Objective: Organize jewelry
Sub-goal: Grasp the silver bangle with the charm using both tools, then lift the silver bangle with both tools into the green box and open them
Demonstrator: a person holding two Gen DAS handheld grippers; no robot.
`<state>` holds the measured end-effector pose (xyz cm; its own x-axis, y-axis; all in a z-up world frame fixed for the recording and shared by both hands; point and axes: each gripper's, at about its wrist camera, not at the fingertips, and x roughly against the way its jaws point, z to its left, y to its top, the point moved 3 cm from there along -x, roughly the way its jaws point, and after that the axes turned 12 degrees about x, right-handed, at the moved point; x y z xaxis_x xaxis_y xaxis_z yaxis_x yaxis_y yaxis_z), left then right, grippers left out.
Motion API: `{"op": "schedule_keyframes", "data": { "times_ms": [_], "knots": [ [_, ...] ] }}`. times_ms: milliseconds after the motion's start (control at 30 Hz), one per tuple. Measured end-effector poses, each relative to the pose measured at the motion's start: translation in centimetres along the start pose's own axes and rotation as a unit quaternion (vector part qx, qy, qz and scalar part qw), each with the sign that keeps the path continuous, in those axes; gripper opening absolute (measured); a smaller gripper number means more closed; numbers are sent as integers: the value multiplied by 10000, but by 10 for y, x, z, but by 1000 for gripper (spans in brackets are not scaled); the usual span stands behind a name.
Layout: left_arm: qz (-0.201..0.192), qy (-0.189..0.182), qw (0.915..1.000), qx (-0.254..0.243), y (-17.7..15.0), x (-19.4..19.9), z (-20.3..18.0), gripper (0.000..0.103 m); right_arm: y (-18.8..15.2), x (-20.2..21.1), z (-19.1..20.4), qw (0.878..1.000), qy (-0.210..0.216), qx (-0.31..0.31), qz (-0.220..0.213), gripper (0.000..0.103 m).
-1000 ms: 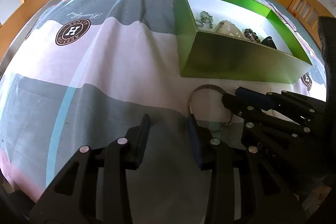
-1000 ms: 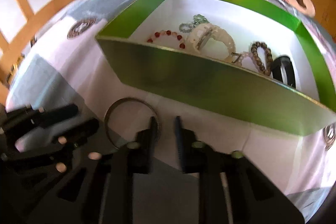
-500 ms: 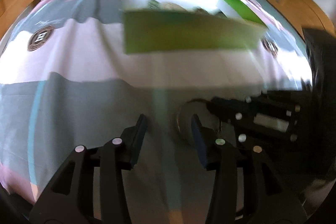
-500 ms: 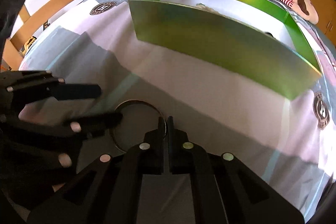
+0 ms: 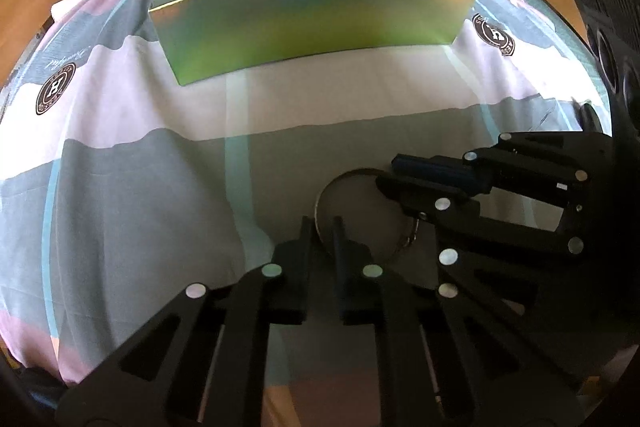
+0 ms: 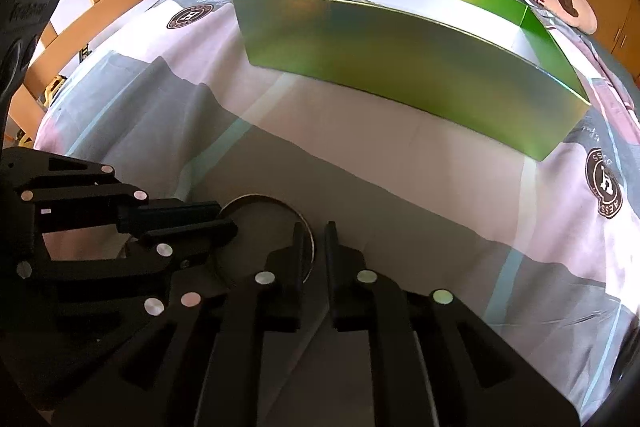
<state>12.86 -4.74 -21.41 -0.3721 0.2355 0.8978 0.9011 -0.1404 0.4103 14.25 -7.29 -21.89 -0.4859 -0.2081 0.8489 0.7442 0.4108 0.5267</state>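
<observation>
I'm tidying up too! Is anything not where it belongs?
Yes. A metal bangle lies on the bedspread, outside the green box. Both tools, left and right, pinch its rim.

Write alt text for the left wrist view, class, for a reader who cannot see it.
Two black grippers, the left gripper and the right gripper, both pinch a thin metal bangle on a patterned bedsheet. Beyond them sits an open green box, its contents mostly hidden.
</observation>
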Motion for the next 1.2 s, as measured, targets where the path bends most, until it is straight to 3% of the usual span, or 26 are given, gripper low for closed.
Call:
{"op": "schedule_keyframes", "data": {
  "times_ms": [733,867,1200],
  "knots": [
    [-21,22,10000,-20,-7,3,-1,14,-9,4,4,10000,38,24,9,13],
    [-5,-64,10000,-55,-9,3,-1,12,-11,7,9,9998,20,199,52,6],
    [-161,-61,9998,-61,-9,14,-3,8,-11,17,9,10000,53,49,-69,6]
  ]
}}
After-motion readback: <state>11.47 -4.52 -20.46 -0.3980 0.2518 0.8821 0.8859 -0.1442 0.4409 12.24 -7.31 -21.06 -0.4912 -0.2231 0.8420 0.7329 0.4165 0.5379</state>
